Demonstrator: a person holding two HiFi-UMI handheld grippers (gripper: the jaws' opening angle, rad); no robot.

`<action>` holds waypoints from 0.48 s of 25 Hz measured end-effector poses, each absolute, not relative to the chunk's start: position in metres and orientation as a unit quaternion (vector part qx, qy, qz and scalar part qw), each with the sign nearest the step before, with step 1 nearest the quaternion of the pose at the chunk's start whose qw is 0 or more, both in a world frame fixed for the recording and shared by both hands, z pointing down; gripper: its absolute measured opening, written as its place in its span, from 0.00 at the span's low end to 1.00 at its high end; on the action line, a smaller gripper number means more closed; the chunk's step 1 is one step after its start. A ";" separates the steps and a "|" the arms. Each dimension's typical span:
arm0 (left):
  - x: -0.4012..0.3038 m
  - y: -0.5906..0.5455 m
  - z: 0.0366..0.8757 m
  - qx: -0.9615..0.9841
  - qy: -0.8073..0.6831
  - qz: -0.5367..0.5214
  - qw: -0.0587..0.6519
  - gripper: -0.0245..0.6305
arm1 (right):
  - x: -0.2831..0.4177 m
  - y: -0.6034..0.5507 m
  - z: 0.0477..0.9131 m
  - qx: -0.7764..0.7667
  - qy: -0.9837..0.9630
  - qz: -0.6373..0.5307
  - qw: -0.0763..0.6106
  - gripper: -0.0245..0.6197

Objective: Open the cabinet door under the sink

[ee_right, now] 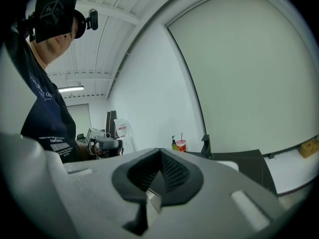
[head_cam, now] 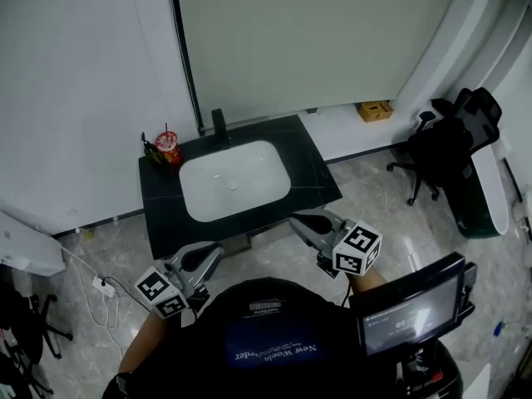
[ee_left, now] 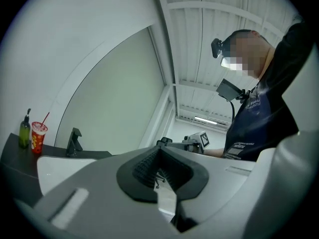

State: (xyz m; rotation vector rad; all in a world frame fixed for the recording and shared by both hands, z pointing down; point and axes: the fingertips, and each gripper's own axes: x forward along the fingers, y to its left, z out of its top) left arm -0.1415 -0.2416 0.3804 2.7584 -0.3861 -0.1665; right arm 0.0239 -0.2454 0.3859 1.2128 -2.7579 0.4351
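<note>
- Evidently nothing is done yet: my left gripper [head_cam: 213,253] and right gripper [head_cam: 298,222] hang just before the sink [head_cam: 235,179], jaws together, empty.
- Opening the cabinet door remains.

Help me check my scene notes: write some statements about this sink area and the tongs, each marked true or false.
1. The red paper cup with a straw stands at the black stone countertop's back-left corner. True.
2. The left tongs are open. False: they are shut, empty.
3. The right tongs are shut on nothing. True.
4. The black office chair stands left of the countertop. False: it stands to the right.
</note>
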 end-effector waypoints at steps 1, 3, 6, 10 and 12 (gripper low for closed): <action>-0.140 -0.248 0.387 0.973 -0.137 -0.051 0.177 0.04 | 0.025 -0.250 0.388 0.399 -0.904 0.146 0.050 0.04; -0.131 -0.259 0.400 0.973 -0.139 -0.036 0.180 0.04 | 0.030 -0.260 0.392 0.397 -0.904 0.150 0.054 0.04; -0.112 -0.272 0.418 0.970 -0.145 -0.021 0.193 0.04 | 0.048 -0.279 0.398 0.389 -0.905 0.161 0.053 0.04; -0.079 -0.289 0.446 0.962 -0.176 0.001 0.210 0.04 | 0.084 -0.305 0.409 0.356 -0.918 0.170 0.046 0.04; -0.060 -0.297 0.462 0.953 -0.206 0.010 0.224 0.04 | 0.101 -0.317 0.415 0.329 -0.928 0.169 0.048 0.04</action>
